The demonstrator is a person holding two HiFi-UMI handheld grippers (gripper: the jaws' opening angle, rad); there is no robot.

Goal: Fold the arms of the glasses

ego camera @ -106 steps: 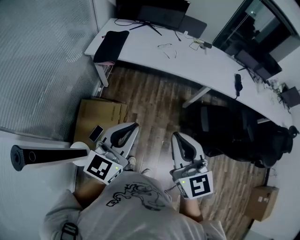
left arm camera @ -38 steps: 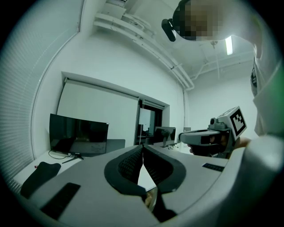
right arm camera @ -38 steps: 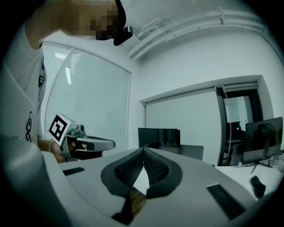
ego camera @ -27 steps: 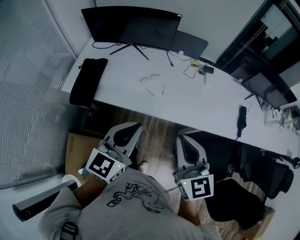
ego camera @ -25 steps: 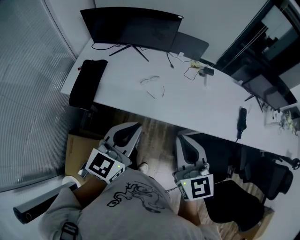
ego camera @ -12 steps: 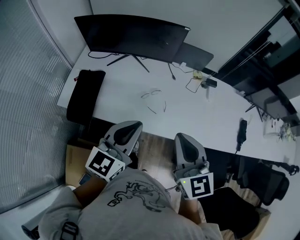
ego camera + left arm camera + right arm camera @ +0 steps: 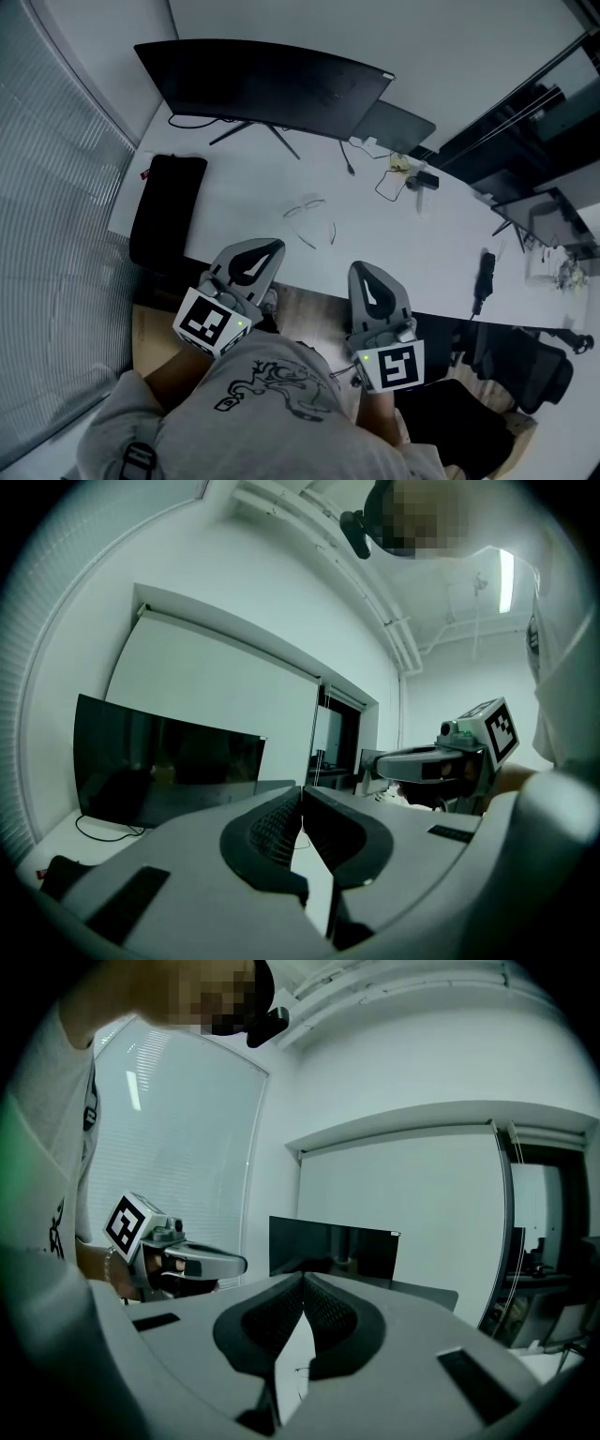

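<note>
Head view showed the left gripper (image 7: 275, 247) and the right gripper (image 7: 361, 269) held side by side, a little apart, just ahead of the person's grey printed shirt (image 7: 272, 412). Both pointed toward the white desk (image 7: 412, 234), and their tips overlapped its near edge in that view. Each gripper's own view showed its ribbed black pads pressed together at the tips with nothing between them, so both were closed and empty.

The glasses (image 7: 309, 216) lay on the desk ahead of both grippers and clear of both. They sat roughly between the lines the two grippers pointed along, somewhat nearer the left gripper's tip. Their arms were spread open, with the ends trailing back toward the grippers.

Farther ahead, past the glasses, a wide curved monitor (image 7: 262, 82) stood at the back of the desk. A grey flat device (image 7: 394, 127) leaned beside the monitor, to the right-gripper side. A black pouch (image 7: 166, 217) lay on the desk to the outside of the left gripper. A looped cable (image 7: 389, 183) and a slim black object (image 7: 485, 270) lay out past the right gripper's side. Wooden floor (image 7: 305, 314) showed between the two grippers.
</note>
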